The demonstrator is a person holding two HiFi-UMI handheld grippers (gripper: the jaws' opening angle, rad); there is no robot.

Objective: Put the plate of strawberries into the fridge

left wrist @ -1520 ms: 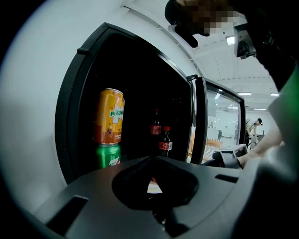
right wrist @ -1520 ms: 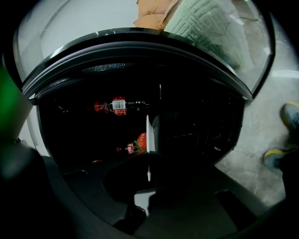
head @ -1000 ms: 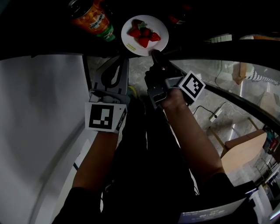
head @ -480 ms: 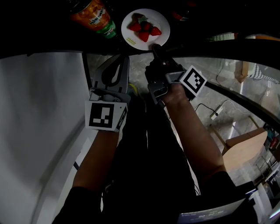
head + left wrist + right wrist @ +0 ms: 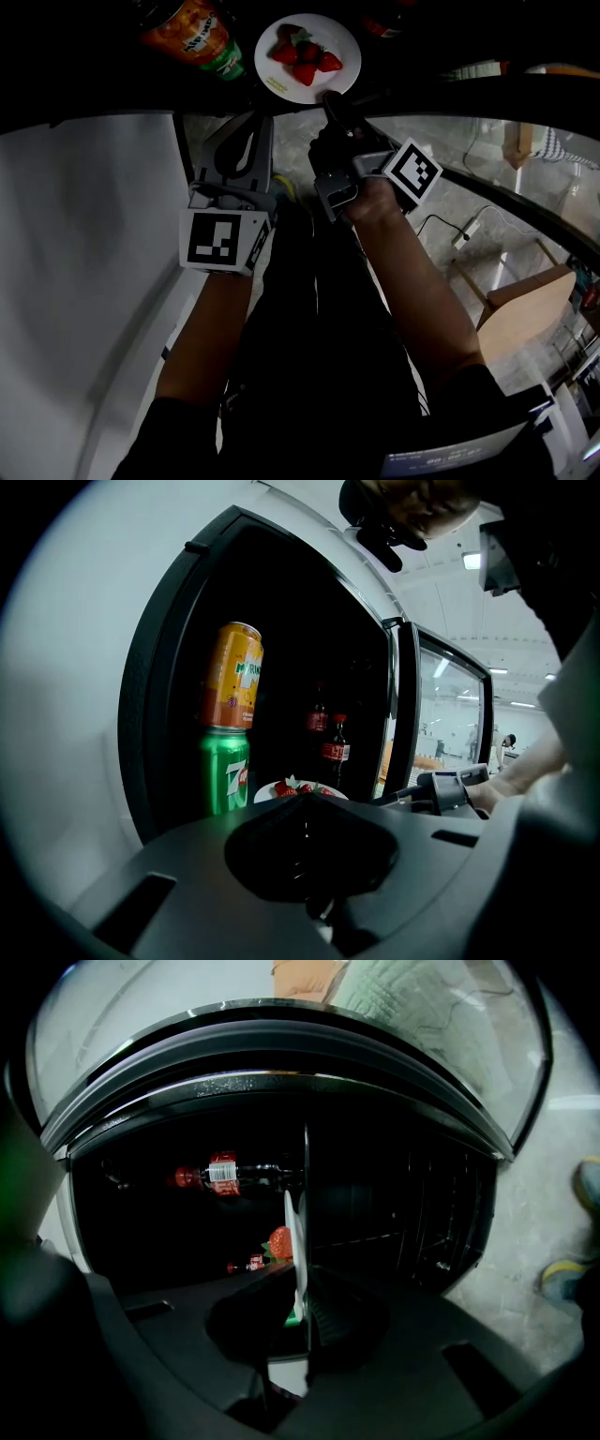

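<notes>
The right hand-held gripper [image 5: 330, 101] grasps the rim of the plate [image 5: 272, 75], which carries the strawberries [image 5: 302, 64] inside the open fridge [image 5: 150, 714], near the cans [image 5: 225, 780]. The left hand-held gripper [image 5: 246, 150] is clenched and empty. Setting the plate down, releasing it and closing the fridge seem left.

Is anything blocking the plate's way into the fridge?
Nothing visible. The right claw holds the plate at the open fridge; stacked cans stand to its left, bottles farther in.
</notes>
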